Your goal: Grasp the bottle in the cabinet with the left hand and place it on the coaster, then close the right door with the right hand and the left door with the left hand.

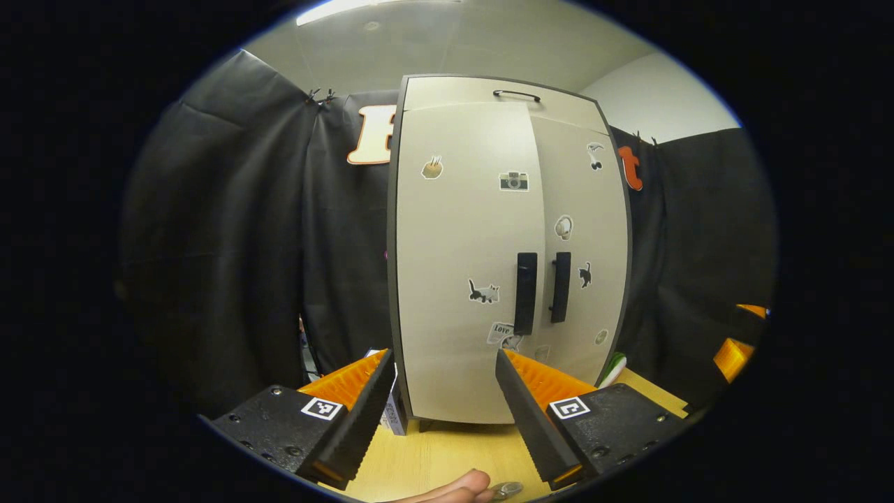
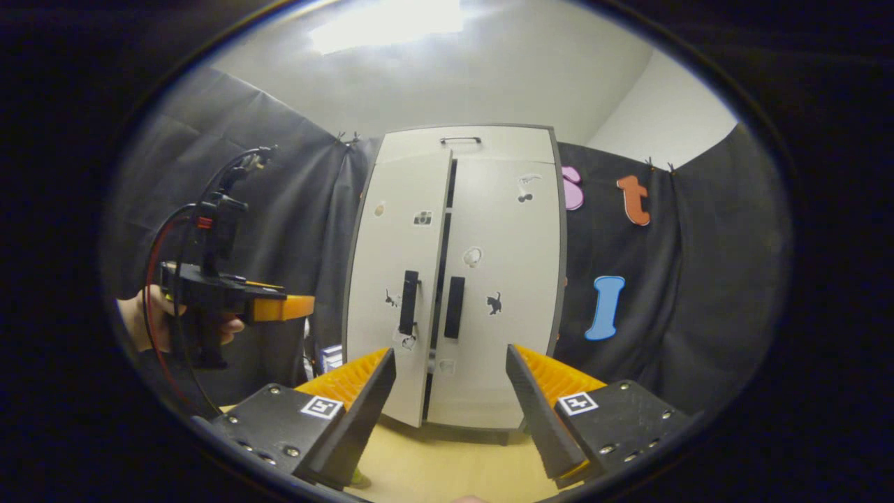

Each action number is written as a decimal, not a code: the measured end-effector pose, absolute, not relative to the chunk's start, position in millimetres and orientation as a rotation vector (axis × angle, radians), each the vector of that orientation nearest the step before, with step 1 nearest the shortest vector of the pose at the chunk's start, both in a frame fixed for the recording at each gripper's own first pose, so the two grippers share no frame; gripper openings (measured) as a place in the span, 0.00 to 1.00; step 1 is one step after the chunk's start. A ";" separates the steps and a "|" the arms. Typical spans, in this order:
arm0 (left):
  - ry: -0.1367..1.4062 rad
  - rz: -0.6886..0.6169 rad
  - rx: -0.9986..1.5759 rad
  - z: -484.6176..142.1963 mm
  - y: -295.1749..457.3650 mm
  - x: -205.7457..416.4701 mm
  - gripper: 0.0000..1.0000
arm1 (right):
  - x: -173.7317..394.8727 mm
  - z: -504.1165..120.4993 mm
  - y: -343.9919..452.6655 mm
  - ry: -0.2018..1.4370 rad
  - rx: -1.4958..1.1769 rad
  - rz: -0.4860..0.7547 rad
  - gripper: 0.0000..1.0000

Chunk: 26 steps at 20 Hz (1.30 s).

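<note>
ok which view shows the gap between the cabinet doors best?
The right gripper view: the left door stands slightly ajar, with a dark gap running down beside the right door. In the left gripper view the left door overlaps the right door, hiding the gap.

Legible text: the word "Love" on a sticker low on the cabinet's left door, lower centre of the left gripper view. Square coded markers on the gripper bodies carry no readable characters.

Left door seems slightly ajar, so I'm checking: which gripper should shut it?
Left, probably: the left gripper faces the left door squarely with fingers open, while the right gripper points at the door gap.
</note>
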<state>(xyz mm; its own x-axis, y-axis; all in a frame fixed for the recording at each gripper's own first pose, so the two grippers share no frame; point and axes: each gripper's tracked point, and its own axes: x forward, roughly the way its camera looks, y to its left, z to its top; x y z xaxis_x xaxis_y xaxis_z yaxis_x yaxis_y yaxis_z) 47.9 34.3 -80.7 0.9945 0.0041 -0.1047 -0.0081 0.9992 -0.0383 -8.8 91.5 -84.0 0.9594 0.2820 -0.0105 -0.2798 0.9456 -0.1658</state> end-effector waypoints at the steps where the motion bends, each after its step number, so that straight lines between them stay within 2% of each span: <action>1: 0.107 0.003 -0.036 -83.0 33.9 47.4 0.92 | -7.3 -81.8 91.4 -0.027 -0.171 0.275 0.96; 3: 0.110 0.011 -0.024 -87.0 36.9 46.0 0.92 | -5.4 -82.2 94.6 -0.050 -0.212 0.274 0.93; 5: 0.108 0.028 -0.016 -88.2 40.4 45.7 0.92 | -6.2 -80.4 94.3 -0.078 -0.245 0.262 0.96; 6: 0.105 0.032 -0.019 -86.9 40.5 46.0 0.92 | -5.3 -80.8 93.9 -0.083 -0.260 0.251 0.93; 7: 0.103 0.035 -0.023 -86.7 41.0 46.3 0.92 | -5.2 -85.7 93.5 -0.076 -0.267 0.241 0.96; 13: 0.103 0.020 -0.049 -88.2 37.3 40.7 0.92 | 5.8 -108.6 87.5 0.041 -0.119 0.171 0.94; 14: 0.100 0.018 -0.053 -87.5 37.2 38.4 0.94 | 7.8 -108.1 84.8 0.051 -0.100 0.153 0.96; 16: 0.098 0.013 -0.060 -88.9 37.1 35.0 0.91 | 12.9 -103.4 76.4 0.044 -0.098 0.116 0.96; 26: 0.099 -0.009 -0.057 -85.4 43.2 7.0 0.91 | 23.1 -91.7 74.2 0.064 -0.114 0.065 0.96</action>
<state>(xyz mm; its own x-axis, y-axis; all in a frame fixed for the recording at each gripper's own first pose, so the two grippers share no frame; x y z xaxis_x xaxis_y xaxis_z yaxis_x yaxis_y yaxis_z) 7.0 43.2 -85.4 0.9951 -0.0118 -0.0986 0.0061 0.9983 -0.0578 23.1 74.2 -91.7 0.9958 0.0610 -0.0679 -0.0683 0.9914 -0.1112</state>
